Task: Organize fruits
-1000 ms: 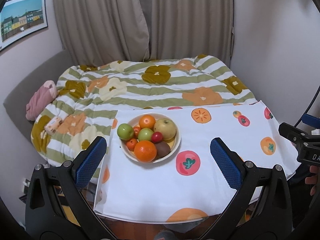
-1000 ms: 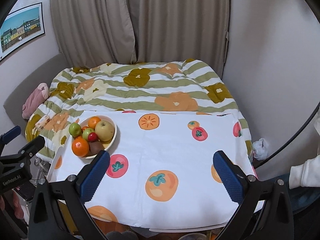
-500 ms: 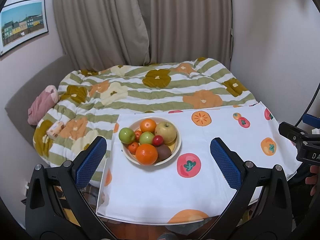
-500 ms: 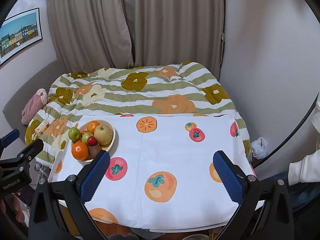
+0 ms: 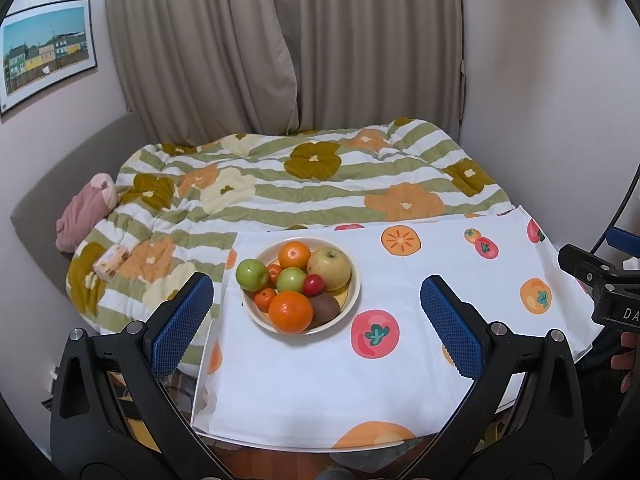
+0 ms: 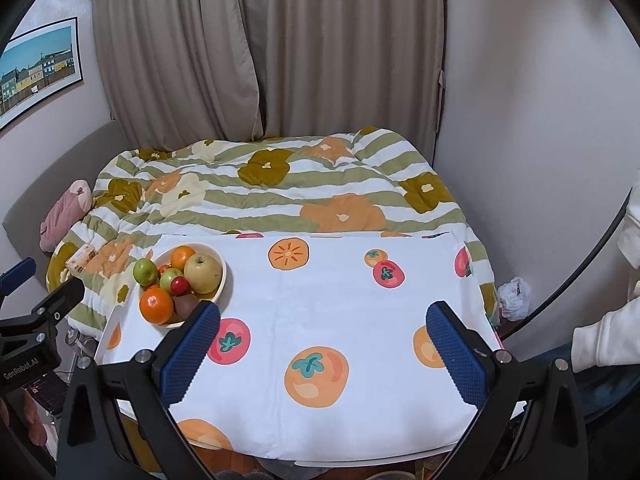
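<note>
Both tongs, left (image 5: 316, 316) and right (image 6: 322, 340), have drawn back slightly from the bowl (image 5: 352, 292), wide open and empty. All the fruit (image 5: 294, 284) sits piled inside it.

Table (image 5: 224, 442): fruit-print cloth (image 5: 400, 360) over it, fruit bowl (image 5: 354, 284) on cloth.

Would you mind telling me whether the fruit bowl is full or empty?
Full. The bowl is heaped above its rim with oranges, green apples, a yellow apple and a kiwi.
</note>
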{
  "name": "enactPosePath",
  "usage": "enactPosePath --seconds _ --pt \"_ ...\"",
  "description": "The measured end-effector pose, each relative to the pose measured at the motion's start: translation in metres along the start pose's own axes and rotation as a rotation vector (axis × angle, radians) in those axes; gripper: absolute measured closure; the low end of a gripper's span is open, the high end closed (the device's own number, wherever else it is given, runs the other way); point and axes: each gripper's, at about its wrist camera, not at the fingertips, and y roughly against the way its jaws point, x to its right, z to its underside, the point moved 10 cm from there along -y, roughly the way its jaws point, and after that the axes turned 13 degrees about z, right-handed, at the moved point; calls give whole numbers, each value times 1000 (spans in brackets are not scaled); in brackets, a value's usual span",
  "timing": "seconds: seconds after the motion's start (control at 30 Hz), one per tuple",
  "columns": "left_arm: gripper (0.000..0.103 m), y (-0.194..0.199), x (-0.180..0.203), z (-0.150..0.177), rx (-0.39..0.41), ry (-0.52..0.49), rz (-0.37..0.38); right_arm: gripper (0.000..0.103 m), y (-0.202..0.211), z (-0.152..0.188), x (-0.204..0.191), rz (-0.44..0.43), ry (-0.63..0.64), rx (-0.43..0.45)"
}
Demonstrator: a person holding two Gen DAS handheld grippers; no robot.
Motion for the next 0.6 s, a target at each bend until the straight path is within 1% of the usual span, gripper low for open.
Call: enactPosePath --seconds 0.4,0.6 --pt "0 -1 12 -3 7 -16 4 0 0 -4 9 10 -16 12" --pt "0 2 13 -4 29 -1 12 0 1 -8 11 16 -13 22"
